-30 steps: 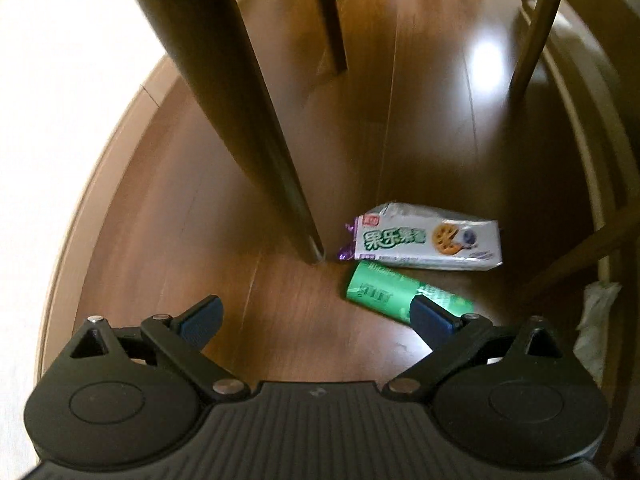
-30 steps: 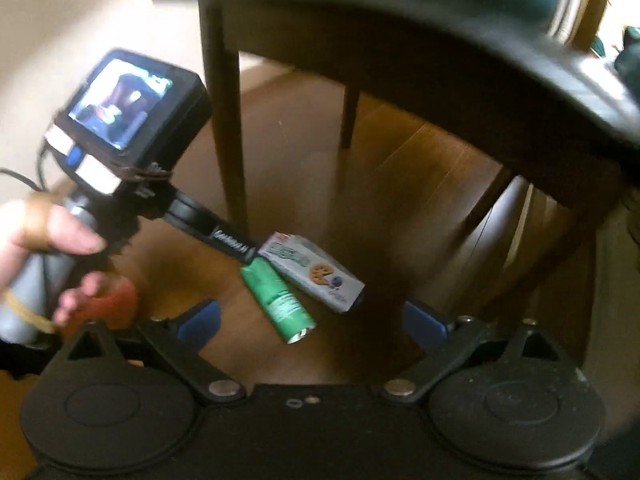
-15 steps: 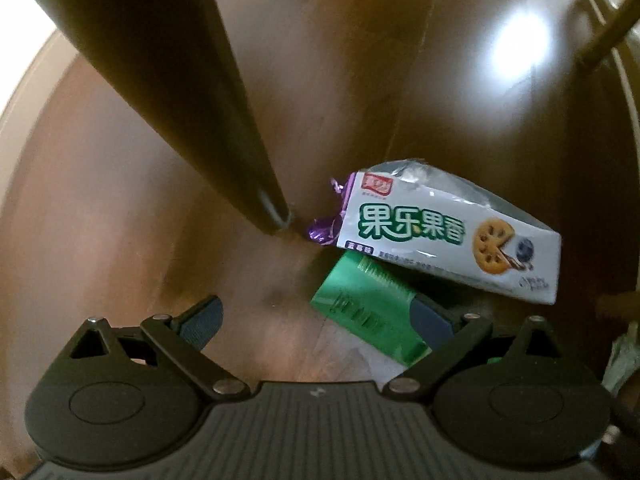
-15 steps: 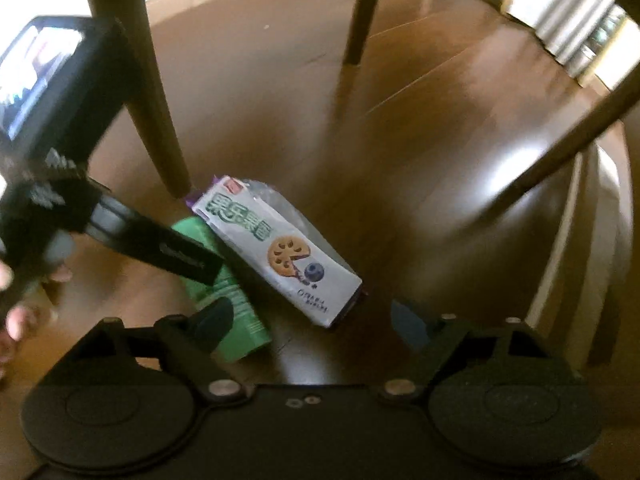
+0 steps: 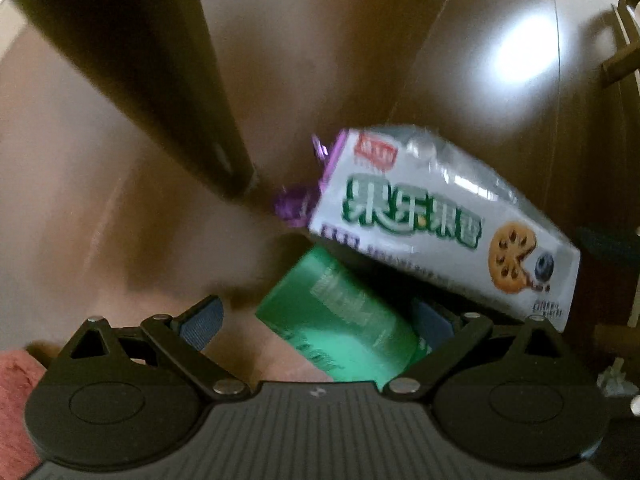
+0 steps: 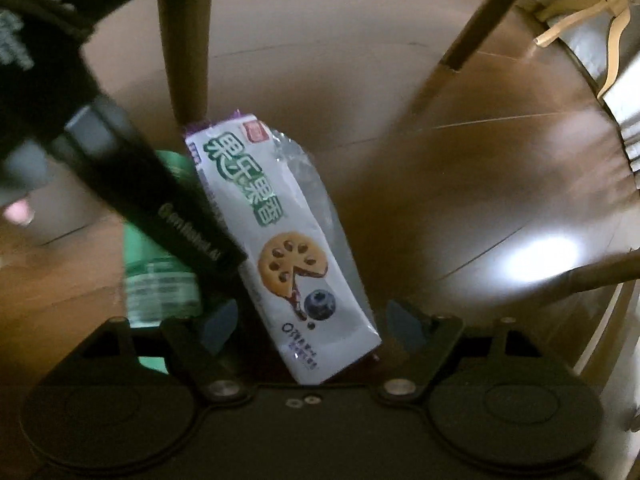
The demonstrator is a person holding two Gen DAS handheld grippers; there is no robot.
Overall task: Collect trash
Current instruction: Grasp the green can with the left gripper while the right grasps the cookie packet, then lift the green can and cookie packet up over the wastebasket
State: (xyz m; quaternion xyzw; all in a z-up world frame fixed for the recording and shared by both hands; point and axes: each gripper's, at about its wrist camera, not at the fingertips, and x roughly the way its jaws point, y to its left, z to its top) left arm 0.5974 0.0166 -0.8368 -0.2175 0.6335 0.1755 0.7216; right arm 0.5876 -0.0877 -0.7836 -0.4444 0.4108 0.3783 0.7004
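Note:
A white cookie wrapper (image 5: 440, 220) with green lettering and a purple end lies on the dark wooden floor, partly over a green rolled packet (image 5: 340, 320). My left gripper (image 5: 316, 320) points down, open, with the green packet between its fingers; the left pad stands apart from it. In the right wrist view the cookie wrapper (image 6: 296, 248) has its lower end between the fingers of my right gripper (image 6: 312, 326). Its jaws are closing, and the pads are not pressing on the wrapper. The left tool's black body (image 6: 172, 216) crosses over the green packet (image 6: 160, 280).
A thick dark chair leg (image 5: 160, 80) stands right beside the wrappers' far end. More legs (image 6: 460, 48) rise around the spot. A crumpled white scrap (image 5: 616, 380) lies at the right edge. A pink sleeve (image 5: 16, 392) shows at the lower left.
Both grippers have come down close to the floor, so the two wrappers now fill the views. The right gripper's jaws have narrowed and now straddle the cookie wrapper's end.

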